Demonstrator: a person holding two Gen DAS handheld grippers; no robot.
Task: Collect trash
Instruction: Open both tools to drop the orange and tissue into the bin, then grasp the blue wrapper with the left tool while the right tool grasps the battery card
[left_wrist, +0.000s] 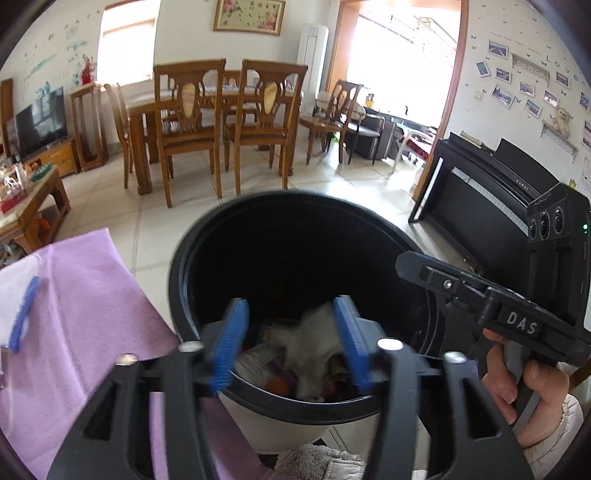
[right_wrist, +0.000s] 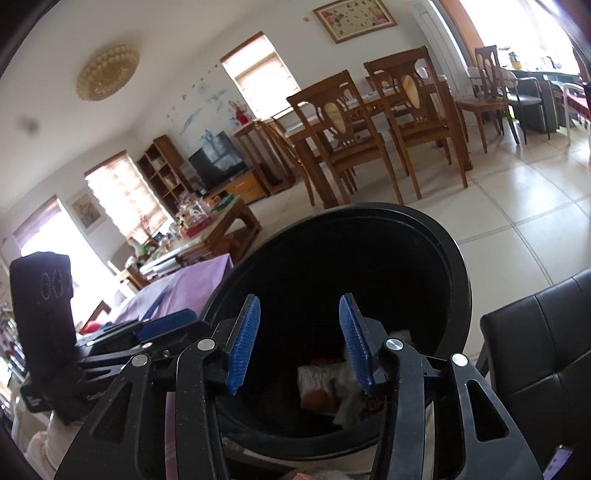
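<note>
A black round trash bin (left_wrist: 192, 258) with a white outer shell stands right in front of both grippers; it also shows in the right wrist view (right_wrist: 454, 266). Inside lie crumpled white tissue (left_wrist: 314, 336), wrappers and an orange piece (left_wrist: 277, 386); the white trash also shows in the right wrist view (right_wrist: 325, 380). My left gripper (left_wrist: 291, 339) is open over the bin mouth, with the blurred tissue between its blue pads, loose below them. My right gripper (right_wrist: 301, 341) is open and empty over the bin. The right gripper's body (left_wrist: 517, 317) is seen at the right, held by a hand.
A purple cloth (left_wrist: 92, 314) covers the surface left of the bin. Wooden dining table and chairs (left_wrist: 221, 118) stand behind on tiled floor. A black piano (left_wrist: 491, 199) is at right, a coffee table (left_wrist: 26, 206) at left, a black leather seat (right_wrist: 546, 350) near right.
</note>
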